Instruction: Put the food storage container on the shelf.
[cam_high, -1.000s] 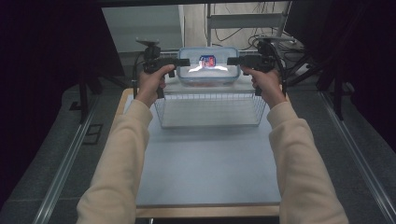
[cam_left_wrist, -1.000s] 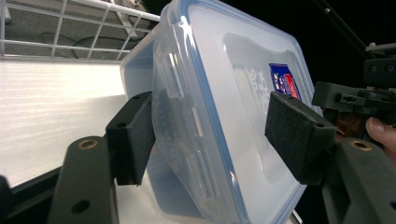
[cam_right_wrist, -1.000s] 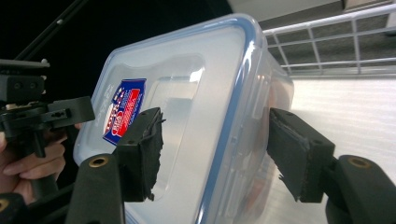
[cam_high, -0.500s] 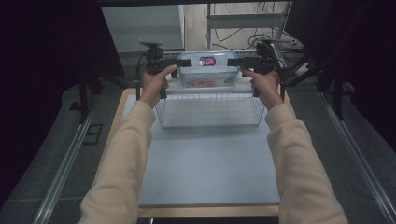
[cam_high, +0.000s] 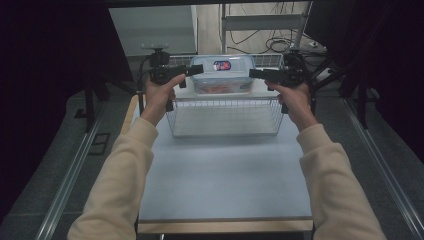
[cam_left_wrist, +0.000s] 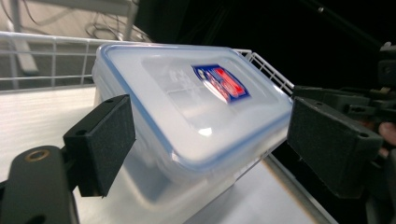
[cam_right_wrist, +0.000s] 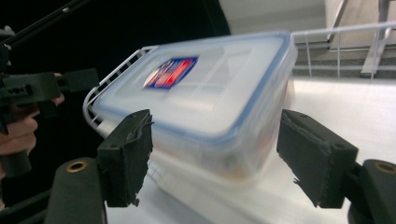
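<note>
A clear plastic box (cam_high: 222, 75) with a blue-rimmed lid and a red and blue label stands at the far end of a white wire basket (cam_high: 225, 131). My left gripper (cam_high: 197, 70) is at the box's left end and my right gripper (cam_high: 252, 74) at its right end, both a little off it. In the left gripper view the box (cam_left_wrist: 187, 107) lies between the jaws of the left gripper (cam_left_wrist: 210, 140), whose pads (cam_left_wrist: 105, 144) stand clear of it. The right gripper (cam_right_wrist: 215, 158) frames the box (cam_right_wrist: 210, 93) the same way. Both pairs of jaws have just been opening and are open.
The basket sits at the far edge of the pale blue table (cam_high: 220, 175). Dark curtains and stands flank it, with cables on the floor behind. In each gripper view the opposite gripper shows beyond the box, as with the left gripper (cam_right_wrist: 42, 86).
Both grippers have let go of the box ends and drawn outward, away from each other. Their jaws have opened. The box has come down to the far end of the basket.
</note>
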